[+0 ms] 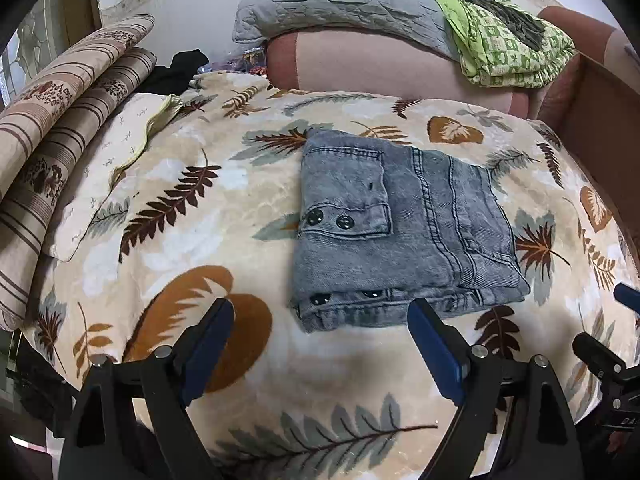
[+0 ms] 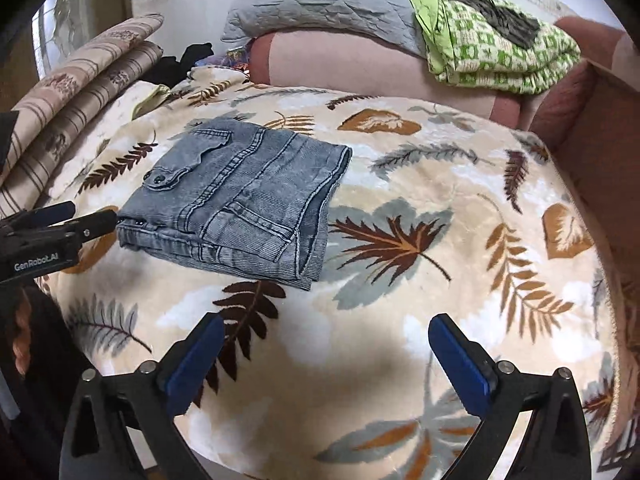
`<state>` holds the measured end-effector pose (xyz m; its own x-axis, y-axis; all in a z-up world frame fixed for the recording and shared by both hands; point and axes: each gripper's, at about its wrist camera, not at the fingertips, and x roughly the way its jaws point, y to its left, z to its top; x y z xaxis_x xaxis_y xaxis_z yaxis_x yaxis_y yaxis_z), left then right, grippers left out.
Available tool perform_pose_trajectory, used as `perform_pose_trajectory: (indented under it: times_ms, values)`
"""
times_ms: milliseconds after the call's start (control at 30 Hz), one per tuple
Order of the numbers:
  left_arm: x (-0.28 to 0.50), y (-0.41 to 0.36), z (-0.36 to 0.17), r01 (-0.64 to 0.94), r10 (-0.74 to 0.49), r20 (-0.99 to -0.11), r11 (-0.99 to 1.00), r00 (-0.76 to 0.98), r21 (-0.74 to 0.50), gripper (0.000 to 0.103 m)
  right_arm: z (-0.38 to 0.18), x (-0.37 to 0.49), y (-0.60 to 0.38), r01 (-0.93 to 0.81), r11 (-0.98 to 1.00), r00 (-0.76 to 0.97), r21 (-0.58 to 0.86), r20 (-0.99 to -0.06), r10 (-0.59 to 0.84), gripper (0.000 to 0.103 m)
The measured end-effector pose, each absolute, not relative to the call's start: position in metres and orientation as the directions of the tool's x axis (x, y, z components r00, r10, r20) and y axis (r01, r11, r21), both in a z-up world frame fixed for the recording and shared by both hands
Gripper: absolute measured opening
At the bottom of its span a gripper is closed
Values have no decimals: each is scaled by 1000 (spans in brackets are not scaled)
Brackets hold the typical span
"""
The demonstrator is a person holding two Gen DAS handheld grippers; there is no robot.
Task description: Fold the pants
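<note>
The grey washed-denim pants (image 1: 404, 228) lie folded into a compact, roughly square bundle on a cream plush blanket printed with brown, grey and orange leaves (image 1: 192, 216), which covers the bed. The bundle sits near the middle of the blanket, a snap-button pocket flap facing up on its left half and the stacked folded edges along its near side.

Your left gripper (image 1: 320, 344), black with blue pads, hangs just short of the bundle's near edge; its jaws stand wide apart and hold nothing. Your right gripper (image 2: 326, 356) hangs over bare blanket to the right of and nearer than the pants, its jaws spread to their widest, also empty.

The fold looks finished, so the step in hand is probably letting go and backing off cleanly. Keep both sets of jaws wide, lift clear before moving sideways, and avoid snagging the loose layered hem at the bundle's right end (image 2: 316, 236). If you tidy anything, press that end flat from above rather than dragging it, since dragging could pull the layers apart.
</note>
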<state>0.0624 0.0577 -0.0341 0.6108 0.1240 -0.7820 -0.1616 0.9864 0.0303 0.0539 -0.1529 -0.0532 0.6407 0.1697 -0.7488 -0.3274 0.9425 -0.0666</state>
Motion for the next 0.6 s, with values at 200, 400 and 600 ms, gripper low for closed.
perform_pose_trajectory:
  times_ms: [200, 400, 600]
  values:
    - [58, 54, -31, -155, 126, -774, 987, 620, 36, 89, -38, 50, -148, -330, 941, 668, -78, -724, 175, 103]
    - [56, 61, -29, -162, 116, -780, 987, 615, 19, 89, -42, 49, -139, -332, 940, 647, -75, -743, 169, 103]
    - [61, 61, -30, -146, 92, -789, 989, 608, 3, 89, -50, 52, -130, -347, 932, 627, -102, -765, 150, 103]
